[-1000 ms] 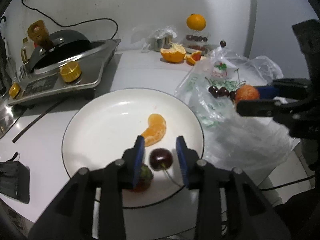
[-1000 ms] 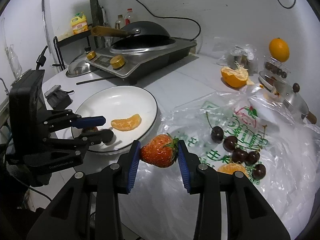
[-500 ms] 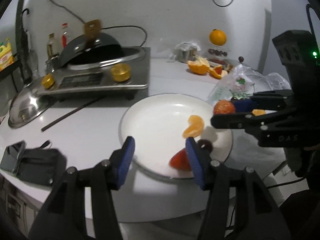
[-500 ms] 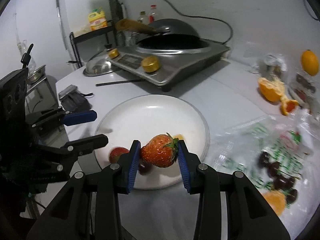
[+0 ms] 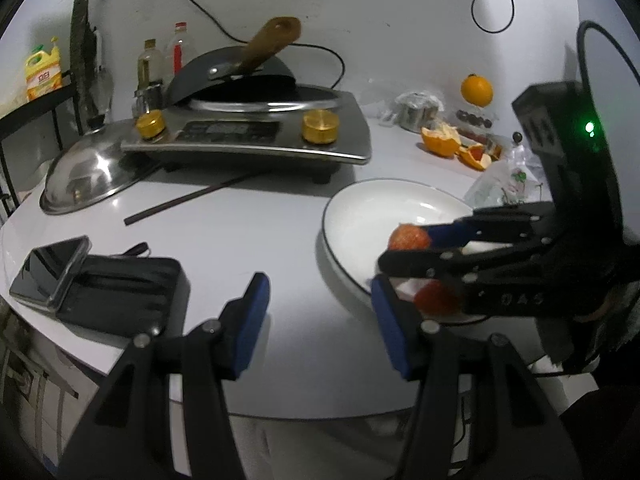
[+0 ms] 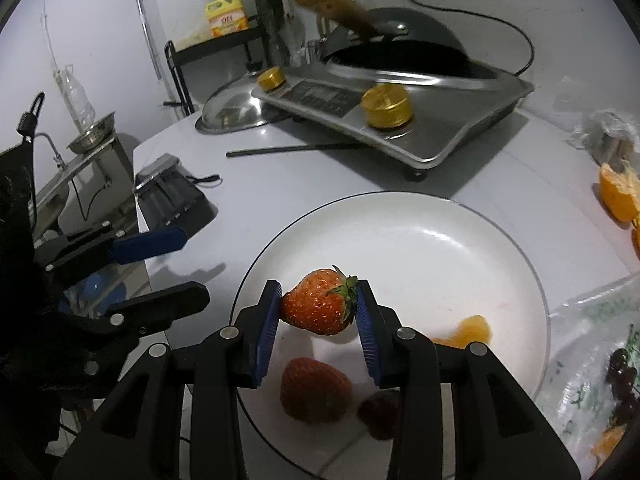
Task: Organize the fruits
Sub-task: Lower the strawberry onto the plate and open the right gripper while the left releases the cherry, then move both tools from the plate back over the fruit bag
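Note:
My right gripper (image 6: 318,308) is shut on a red strawberry (image 6: 320,306) and holds it just above the near part of the white plate (image 6: 400,216). On the plate under it lie another strawberry (image 6: 314,392), a dark cherry (image 6: 380,412) and an orange segment (image 6: 468,332). My left gripper (image 5: 318,296) stands open over the bare white table, left of the plate (image 5: 348,216), with nothing between its fingers. In the left wrist view the right gripper (image 5: 404,246) reaches in from the right with the held strawberry (image 5: 410,237), and the plate's strawberry (image 5: 434,298) shows below it.
A steel cooker (image 5: 248,136) with a black wok stands at the back, a metal lid (image 5: 84,176) and a dark chopstick (image 5: 192,200) before it. A phone (image 5: 48,268) on a black case lies left. Orange peel (image 5: 440,140), a whole orange (image 5: 476,90) and a bag with cherries (image 6: 620,376) lie right.
My left gripper opened, let the cherry go onto the plate and drew back leftward off the plate. My right gripper carried the strawberry from above the plastic bag to above the plate.

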`<state>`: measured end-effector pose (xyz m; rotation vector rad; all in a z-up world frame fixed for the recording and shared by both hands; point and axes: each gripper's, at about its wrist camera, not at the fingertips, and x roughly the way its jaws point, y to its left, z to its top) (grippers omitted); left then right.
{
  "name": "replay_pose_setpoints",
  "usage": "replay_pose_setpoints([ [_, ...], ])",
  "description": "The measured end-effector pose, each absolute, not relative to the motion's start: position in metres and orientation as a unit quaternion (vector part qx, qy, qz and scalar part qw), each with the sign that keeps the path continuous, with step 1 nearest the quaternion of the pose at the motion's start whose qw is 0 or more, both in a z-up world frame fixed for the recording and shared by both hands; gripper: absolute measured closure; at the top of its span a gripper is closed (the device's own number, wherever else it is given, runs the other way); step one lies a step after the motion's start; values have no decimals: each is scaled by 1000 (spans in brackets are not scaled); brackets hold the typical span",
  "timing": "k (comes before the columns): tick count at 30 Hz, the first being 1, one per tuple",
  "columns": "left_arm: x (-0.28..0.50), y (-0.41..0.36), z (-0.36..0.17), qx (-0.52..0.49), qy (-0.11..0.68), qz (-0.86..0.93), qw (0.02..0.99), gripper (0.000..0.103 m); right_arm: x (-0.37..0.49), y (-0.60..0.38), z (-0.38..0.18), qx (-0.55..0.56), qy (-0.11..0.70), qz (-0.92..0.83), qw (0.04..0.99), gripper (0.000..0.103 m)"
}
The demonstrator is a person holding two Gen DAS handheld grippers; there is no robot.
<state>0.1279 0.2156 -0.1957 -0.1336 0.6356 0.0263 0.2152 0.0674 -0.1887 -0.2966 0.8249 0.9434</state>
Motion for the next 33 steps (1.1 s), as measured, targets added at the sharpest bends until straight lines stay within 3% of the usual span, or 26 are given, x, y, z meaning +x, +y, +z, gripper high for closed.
replay_pose_setpoints([
  [8, 123, 222, -200, -75, 313, 23, 946, 49, 218, 70, -197, -139, 401, 426, 799, 63],
  [12, 121, 218, -196, -73, 310, 22, 948, 48, 219, 63, -194, -129, 401, 421, 804, 47],
  [15, 119, 213, -193, -69, 307, 21, 949, 48, 219, 56, -189, -121, 398, 416, 809, 43],
  [33, 119, 157, -173, -55, 306, -21, 950, 48, 195, -33, -144, -96, 347, 374, 854, 42],
])
